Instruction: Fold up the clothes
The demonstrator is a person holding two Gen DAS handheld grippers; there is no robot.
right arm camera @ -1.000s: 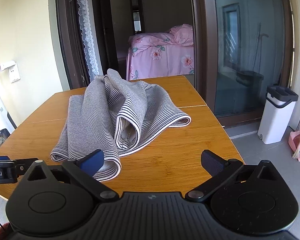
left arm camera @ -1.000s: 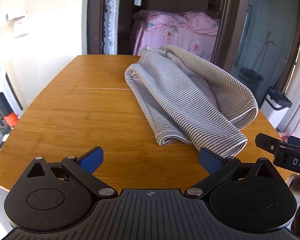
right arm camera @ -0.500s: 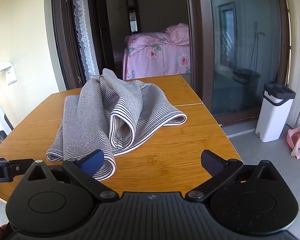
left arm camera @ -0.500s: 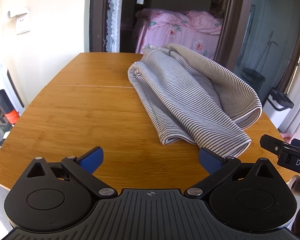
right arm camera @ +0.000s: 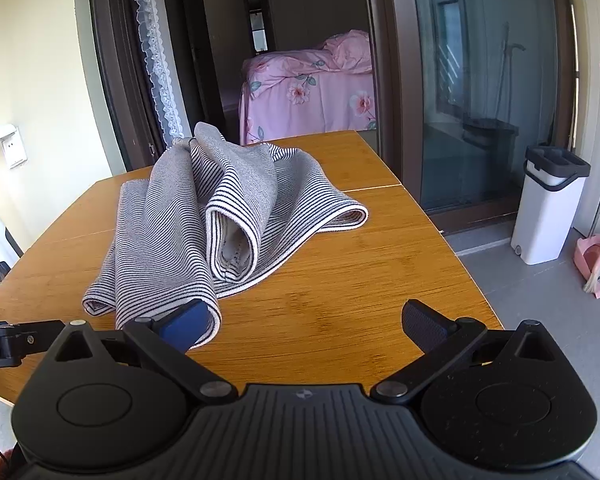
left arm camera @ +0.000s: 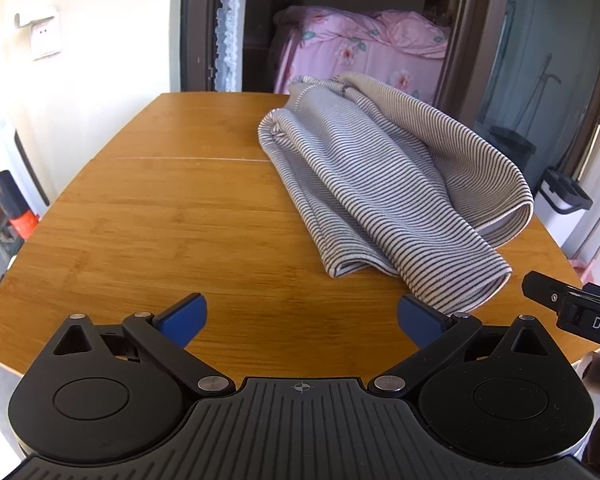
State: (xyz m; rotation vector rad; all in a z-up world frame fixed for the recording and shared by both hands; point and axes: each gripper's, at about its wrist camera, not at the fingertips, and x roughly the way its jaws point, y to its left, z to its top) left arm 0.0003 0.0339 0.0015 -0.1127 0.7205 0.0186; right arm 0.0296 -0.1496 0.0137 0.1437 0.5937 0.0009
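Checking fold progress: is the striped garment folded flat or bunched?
Bunched: the striped garment lies heaped on the table in loose, raised, uneven folds.

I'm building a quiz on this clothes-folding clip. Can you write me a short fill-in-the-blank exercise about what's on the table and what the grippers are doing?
1. The striped garment lies bunched on a ____ table.
2. The left gripper and the right gripper both have their jaws ____.
3. Neither gripper is holding the ____.
4. Through the doorway stands a bed with ____ floral bedding.

Missing words: wooden; open; garment; pink
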